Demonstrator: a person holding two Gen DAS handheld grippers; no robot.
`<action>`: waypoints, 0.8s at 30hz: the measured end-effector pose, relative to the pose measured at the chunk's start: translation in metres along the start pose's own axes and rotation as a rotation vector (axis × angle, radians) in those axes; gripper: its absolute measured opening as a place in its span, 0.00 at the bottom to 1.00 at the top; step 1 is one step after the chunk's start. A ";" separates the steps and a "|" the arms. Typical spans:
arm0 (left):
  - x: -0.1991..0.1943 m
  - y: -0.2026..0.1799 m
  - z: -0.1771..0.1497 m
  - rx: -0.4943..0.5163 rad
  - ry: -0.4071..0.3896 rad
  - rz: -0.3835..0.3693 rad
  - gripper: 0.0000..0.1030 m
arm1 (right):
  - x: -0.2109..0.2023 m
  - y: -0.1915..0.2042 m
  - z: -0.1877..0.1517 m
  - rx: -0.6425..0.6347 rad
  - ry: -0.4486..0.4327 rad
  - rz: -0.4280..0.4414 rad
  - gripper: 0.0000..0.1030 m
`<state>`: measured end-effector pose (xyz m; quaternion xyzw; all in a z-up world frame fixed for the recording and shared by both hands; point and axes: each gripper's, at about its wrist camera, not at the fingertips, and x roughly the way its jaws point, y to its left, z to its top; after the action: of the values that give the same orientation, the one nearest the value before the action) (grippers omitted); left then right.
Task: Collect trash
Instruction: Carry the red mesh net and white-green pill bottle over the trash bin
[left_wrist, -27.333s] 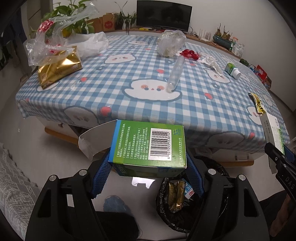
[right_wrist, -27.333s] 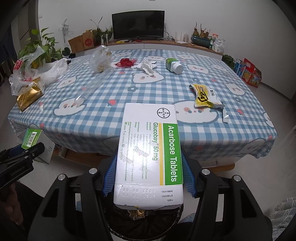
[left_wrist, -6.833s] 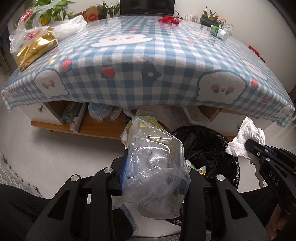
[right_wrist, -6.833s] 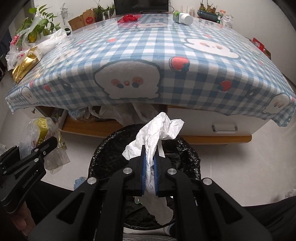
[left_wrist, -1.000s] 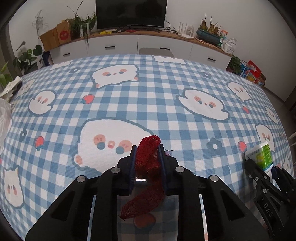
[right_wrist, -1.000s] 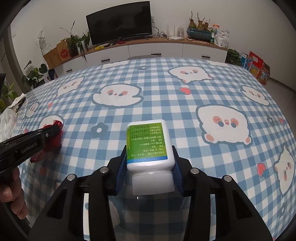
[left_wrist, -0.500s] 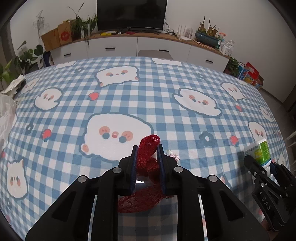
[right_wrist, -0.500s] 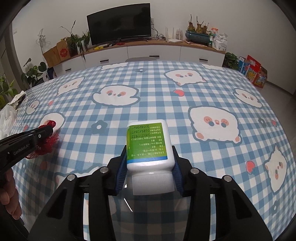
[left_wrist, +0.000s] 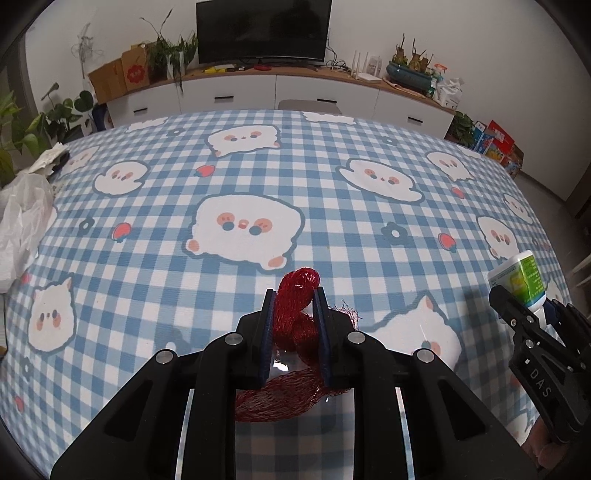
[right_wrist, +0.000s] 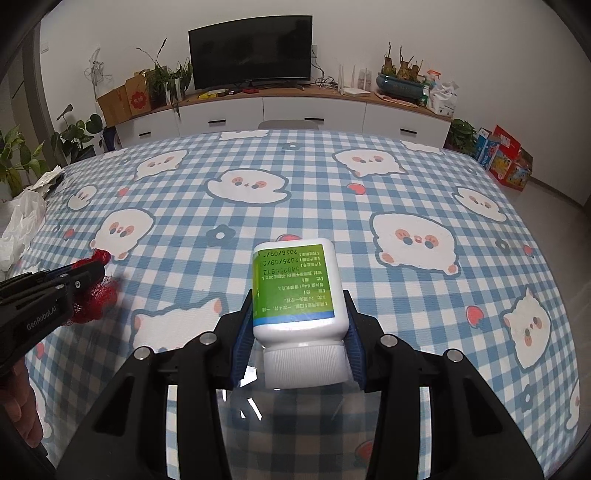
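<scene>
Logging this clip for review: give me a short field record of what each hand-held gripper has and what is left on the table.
left hand-held gripper: shut on red mesh net, lifted off the cloth
right hand-held gripper: shut on white pill bottle, green label, cap toward camera
table: blue checked cloth, bare in the middle
left edge of table: white plastic bag, crumpled paper
trash bin: not in view

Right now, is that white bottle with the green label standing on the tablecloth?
No, the white bottle is clamped between the jaws of the right gripper, cap toward the camera, held above the checked tablecloth.
</scene>
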<state>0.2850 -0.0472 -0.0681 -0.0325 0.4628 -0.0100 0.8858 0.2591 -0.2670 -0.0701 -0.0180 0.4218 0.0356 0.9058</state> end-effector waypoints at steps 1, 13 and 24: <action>-0.004 0.000 -0.004 0.005 0.000 0.002 0.19 | -0.005 0.001 -0.002 -0.001 -0.004 0.000 0.40; -0.047 -0.005 -0.049 0.033 -0.010 -0.011 0.19 | -0.046 0.020 -0.036 -0.013 -0.016 0.013 0.40; -0.084 -0.001 -0.093 0.053 -0.010 -0.014 0.19 | -0.083 0.037 -0.063 -0.018 -0.027 0.046 0.40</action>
<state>0.1606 -0.0489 -0.0526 -0.0122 0.4576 -0.0285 0.8886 0.1547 -0.2382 -0.0473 -0.0161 0.4093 0.0605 0.9102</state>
